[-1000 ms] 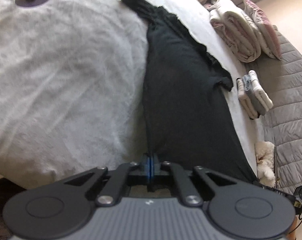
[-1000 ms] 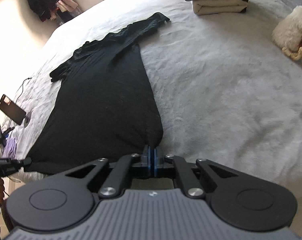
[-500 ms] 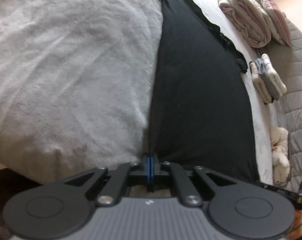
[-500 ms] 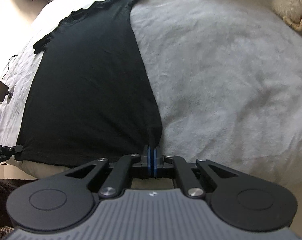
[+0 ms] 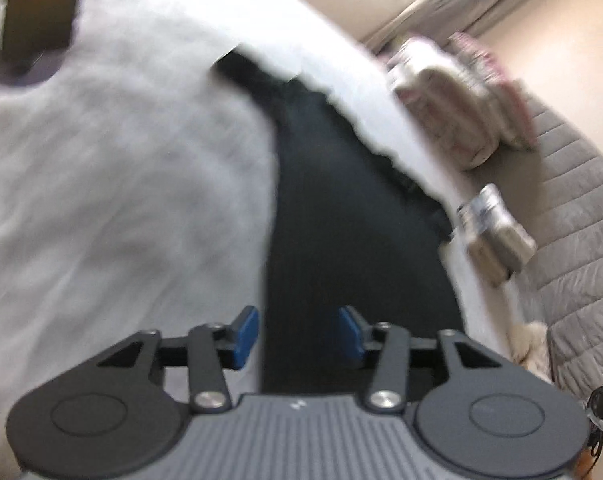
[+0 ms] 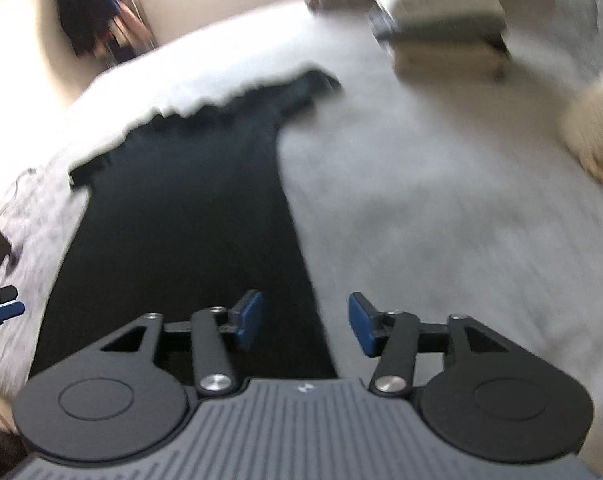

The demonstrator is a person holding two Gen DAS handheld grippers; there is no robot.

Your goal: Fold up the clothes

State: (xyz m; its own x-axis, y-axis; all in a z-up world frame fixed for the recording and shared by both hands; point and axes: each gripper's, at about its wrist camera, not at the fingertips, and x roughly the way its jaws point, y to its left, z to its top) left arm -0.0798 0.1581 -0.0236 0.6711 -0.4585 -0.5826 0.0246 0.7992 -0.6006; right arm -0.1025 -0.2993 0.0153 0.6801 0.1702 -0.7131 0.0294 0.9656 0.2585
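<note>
Black garment (image 5: 353, 240) is lying spread flat and lengthwise on the bed (image 5: 113, 184), hem at the near edge, sleeves toward the far side. Left tongs (image 5: 299, 334) and right tongs (image 6: 305, 322) are both standing spread, having just been opening, pads clear of the cloth, each straddling a hem corner. Folded stack (image 6: 441, 28) is sitting near the bed's far corner; frames are blurring.
</note>
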